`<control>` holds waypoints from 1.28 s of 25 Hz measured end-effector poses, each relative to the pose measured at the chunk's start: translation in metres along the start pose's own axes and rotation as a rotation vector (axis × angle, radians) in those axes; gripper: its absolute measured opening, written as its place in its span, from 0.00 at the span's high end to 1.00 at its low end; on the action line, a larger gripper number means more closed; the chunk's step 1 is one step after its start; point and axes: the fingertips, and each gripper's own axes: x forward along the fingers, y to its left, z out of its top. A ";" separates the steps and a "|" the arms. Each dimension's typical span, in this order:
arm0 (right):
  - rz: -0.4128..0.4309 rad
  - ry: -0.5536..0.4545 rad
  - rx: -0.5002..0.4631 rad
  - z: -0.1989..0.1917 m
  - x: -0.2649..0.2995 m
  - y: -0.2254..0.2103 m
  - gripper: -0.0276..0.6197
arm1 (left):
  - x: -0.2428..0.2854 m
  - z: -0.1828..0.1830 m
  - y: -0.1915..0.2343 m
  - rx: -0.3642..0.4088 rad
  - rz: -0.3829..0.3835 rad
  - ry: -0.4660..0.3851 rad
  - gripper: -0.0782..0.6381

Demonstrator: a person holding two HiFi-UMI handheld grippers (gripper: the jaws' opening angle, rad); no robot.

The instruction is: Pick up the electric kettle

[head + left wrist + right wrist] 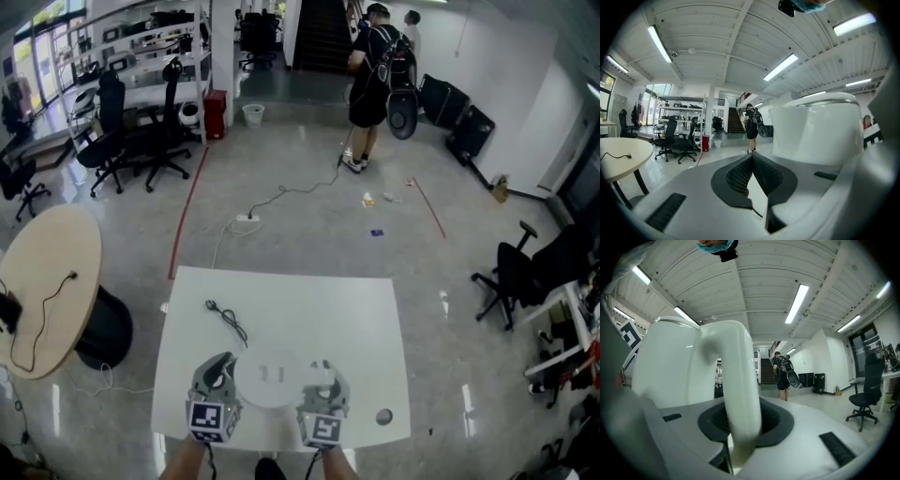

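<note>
white tabletop [309, 309] carries 1 black cable [228, 319] behind the kettle [270, 378] and a dark disc [383, 416] to its right. kettle at the near edge, upright, handle [740, 380] pointing right into the right claw [323, 373], which clamps it. left claw [217, 370] closed, empty, just beside the kettle.

One kettle [270, 377], two tools [219, 364] [323, 368], two tables [281, 300] [47, 272] (one round)

Black cable [228, 320] on table [319, 305] beyond kettle [270, 378]
</note>
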 end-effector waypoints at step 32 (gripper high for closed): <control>0.021 0.009 0.006 -0.029 -0.008 0.001 0.82 | -0.004 -0.031 -0.001 0.015 0.011 0.025 0.88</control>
